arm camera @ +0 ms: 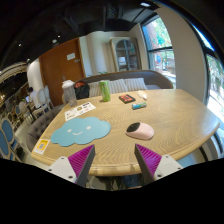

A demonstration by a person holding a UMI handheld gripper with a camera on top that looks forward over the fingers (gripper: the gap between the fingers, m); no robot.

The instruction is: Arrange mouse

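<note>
gripper view: the gripper (115, 160) is seen from behind its two fingers, whose purple pads (81, 158) stand well apart with nothing between them, so the tool is wide open and holds nothing. the fingers hang at the near edge of a round wooden table (175, 120). the mouse (140, 130), pale with a darker top, rests on the table just ahead of the right-hand finger and apart from it, not touched by either pad. to its left lies a light blue cloud-shaped mat (79, 130), separate from the mouse. near the table's left edge sits a small yellow card (42, 145). farther back are white papers (80, 110), a green cup (105, 91) standing upright, a dark flat box (126, 98) and a small blue item (138, 105) beside it; what the blue item is cannot be told. beyond the table a grey sofa (125, 80) runs under large windows (160, 45).
</note>
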